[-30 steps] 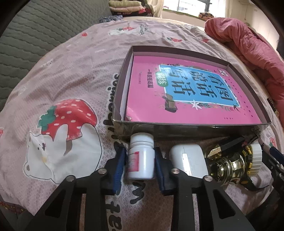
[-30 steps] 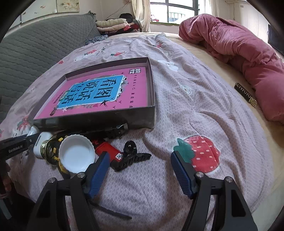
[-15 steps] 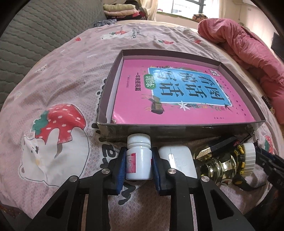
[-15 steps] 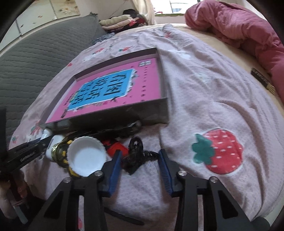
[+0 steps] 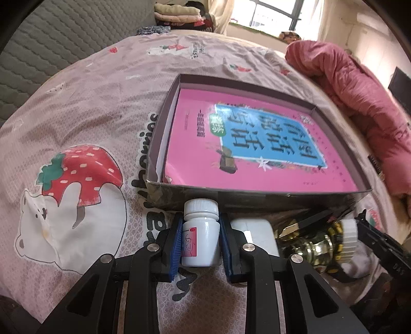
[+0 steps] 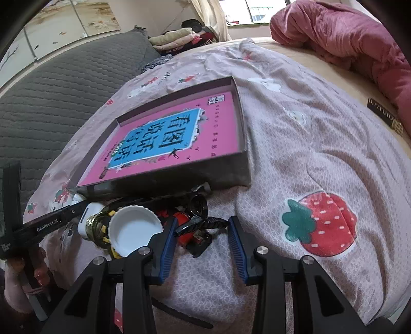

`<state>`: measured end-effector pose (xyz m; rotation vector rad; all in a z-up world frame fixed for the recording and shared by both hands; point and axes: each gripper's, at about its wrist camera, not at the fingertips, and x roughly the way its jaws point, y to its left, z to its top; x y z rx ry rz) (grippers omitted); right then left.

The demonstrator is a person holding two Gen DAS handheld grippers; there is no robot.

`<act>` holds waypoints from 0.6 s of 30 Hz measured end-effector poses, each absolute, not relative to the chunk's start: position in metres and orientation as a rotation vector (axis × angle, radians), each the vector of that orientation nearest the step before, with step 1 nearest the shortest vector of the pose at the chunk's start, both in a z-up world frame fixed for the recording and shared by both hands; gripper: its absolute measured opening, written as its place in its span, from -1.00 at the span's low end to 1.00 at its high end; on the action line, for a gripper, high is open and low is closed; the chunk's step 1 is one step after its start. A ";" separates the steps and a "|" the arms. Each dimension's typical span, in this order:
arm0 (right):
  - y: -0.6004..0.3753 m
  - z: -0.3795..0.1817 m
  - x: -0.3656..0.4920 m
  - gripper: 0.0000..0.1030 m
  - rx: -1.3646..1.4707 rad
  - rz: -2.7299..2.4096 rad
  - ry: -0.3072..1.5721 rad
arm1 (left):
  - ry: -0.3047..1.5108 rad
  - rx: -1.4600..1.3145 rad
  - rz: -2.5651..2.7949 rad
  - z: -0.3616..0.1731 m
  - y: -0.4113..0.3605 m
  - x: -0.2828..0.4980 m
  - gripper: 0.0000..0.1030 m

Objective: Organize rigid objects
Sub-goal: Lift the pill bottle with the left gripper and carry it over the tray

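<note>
A white pill bottle [image 5: 201, 235] with ribbed cap and pink label lies on the bed [image 5: 77, 102] before the box [image 5: 164, 128], pinched by the left claw [image 5: 200, 246], which has tightened; the right claw [image 6: 203, 246], narrowed but still spread, straddles a black hair clip [image 6: 203, 222].

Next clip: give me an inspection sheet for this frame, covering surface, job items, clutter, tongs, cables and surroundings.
Surface: pink strawberry-print bedspread, wrinkled.
Job's things: white plastic pill bottle in front of the shallow dark cardboard box; pink book with blue title panel lies flat inside the box.
Clutter: white rounded case, brass-coloured jar with white ribbed lid, red lighter, black hair claw clip, bunched along the box's near wall.
Tongs: left tongs shut on the pill bottle; right tongs open, straddling the clip and lighter.
Cables: nothing seen.
Surroundings: crumpled pink-red quilt, grey quilted cover, folded clothes, window.
</note>
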<state>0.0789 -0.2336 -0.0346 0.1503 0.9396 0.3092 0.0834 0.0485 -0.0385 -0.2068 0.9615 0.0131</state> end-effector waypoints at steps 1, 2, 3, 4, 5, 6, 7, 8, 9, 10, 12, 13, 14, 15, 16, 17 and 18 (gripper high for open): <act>-0.233 -0.033 0.078 -0.22 0.144 0.311 0.932 | 0.958 -0.212 0.006 -0.037 0.049 0.083 -0.48; -0.233 -0.030 0.077 -0.22 0.140 0.315 0.923 | 0.955 -0.223 -0.002 -0.037 0.050 0.082 -0.48; -0.233 -0.029 0.076 -0.22 0.137 0.314 0.918 | 0.958 -0.231 -0.005 -0.037 0.050 0.082 -0.48; -0.233 -0.028 0.075 -0.22 0.135 0.313 0.915 | 0.961 -0.238 -0.007 -0.037 0.051 0.082 -0.48; -0.233 -0.027 0.074 -0.22 0.137 0.315 0.914 | 0.967 -0.250 -0.008 -0.038 0.053 0.082 -0.48; -0.233 -0.027 0.074 -0.22 0.138 0.314 0.913 | 0.969 -0.263 -0.009 -0.038 0.055 0.082 -0.48; -0.233 -0.026 0.074 -0.22 0.136 0.312 0.911 | 0.967 -0.274 -0.012 -0.038 0.057 0.081 -0.48; -0.233 -0.025 0.074 -0.22 0.136 0.311 0.907 | 0.965 -0.280 -0.012 -0.038 0.058 0.080 -0.48; -0.233 -0.024 0.074 -0.22 0.137 0.311 0.903 | 0.963 -0.283 -0.012 -0.037 0.058 0.079 -0.48; -0.234 -0.022 0.074 -0.22 0.140 0.311 0.896 | 0.960 -0.283 -0.013 -0.036 0.059 0.078 -0.48; -0.235 -0.020 0.073 -0.22 0.142 0.312 0.889 | 0.958 -0.280 -0.013 -0.035 0.058 0.078 -0.48; -0.235 -0.019 0.073 -0.22 0.142 0.312 0.884 | 0.955 -0.280 -0.017 -0.034 0.057 0.077 -0.48; -0.235 -0.017 0.072 -0.22 0.143 0.314 0.878 | 0.951 -0.276 -0.021 -0.032 0.057 0.075 -0.48; -0.235 -0.016 0.072 -0.22 0.142 0.314 0.875 | 0.942 -0.266 -0.023 -0.030 0.055 0.074 -0.48; -0.235 -0.014 0.071 -0.22 0.141 0.315 0.869 | 0.933 -0.259 -0.025 -0.027 0.054 0.072 -0.48; -0.235 -0.011 0.071 -0.22 0.142 0.317 0.863 | 0.918 -0.249 -0.029 -0.023 0.052 0.069 -0.48; -0.235 -0.010 0.070 -0.22 0.141 0.316 0.857 | 0.904 -0.240 -0.032 -0.019 0.051 0.067 -0.48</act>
